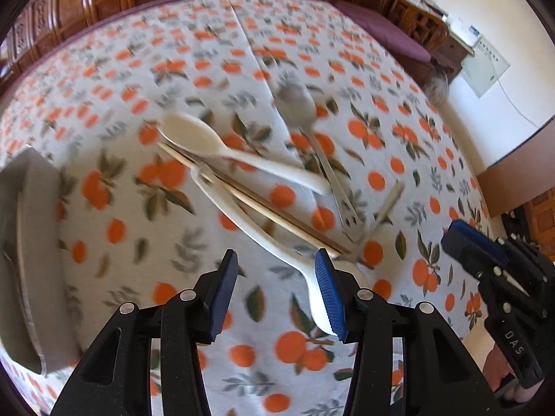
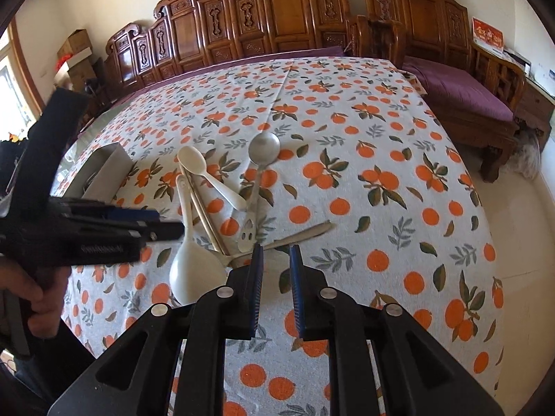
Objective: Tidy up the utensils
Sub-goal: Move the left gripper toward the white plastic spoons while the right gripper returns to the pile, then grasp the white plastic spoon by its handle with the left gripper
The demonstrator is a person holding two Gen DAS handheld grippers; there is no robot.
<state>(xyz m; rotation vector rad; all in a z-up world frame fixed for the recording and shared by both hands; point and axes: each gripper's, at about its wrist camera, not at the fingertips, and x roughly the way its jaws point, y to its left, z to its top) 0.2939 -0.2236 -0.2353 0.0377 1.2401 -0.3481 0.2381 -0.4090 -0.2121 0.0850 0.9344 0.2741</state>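
Observation:
Several utensils lie in a loose pile on the orange-print tablecloth. They are a small white spoon [image 1: 194, 135] [image 2: 192, 159], a large white spoon [image 1: 263, 228] [image 2: 194, 274], a pair of chopsticks [image 1: 249, 204] [image 2: 204, 218], a metal spoon [image 1: 298, 100] [image 2: 265, 145] and a second metal utensil [image 1: 388, 204] [image 2: 305, 232]. My left gripper [image 1: 276, 258] [image 2: 152, 222] hovers open over the large spoon's bowl, which lies beside its right finger. Nothing is between the fingers. My right gripper [image 2: 276, 248] [image 1: 458, 235] is narrowly open, just short of the metal handles and holding nothing.
A grey tray [image 1: 31, 242] [image 2: 104, 170] stands at the left of the pile. Carved wooden benches [image 2: 277, 17] with a purple cushion line the far side and the right. A hand [image 2: 38, 298] grips the left tool at the left edge.

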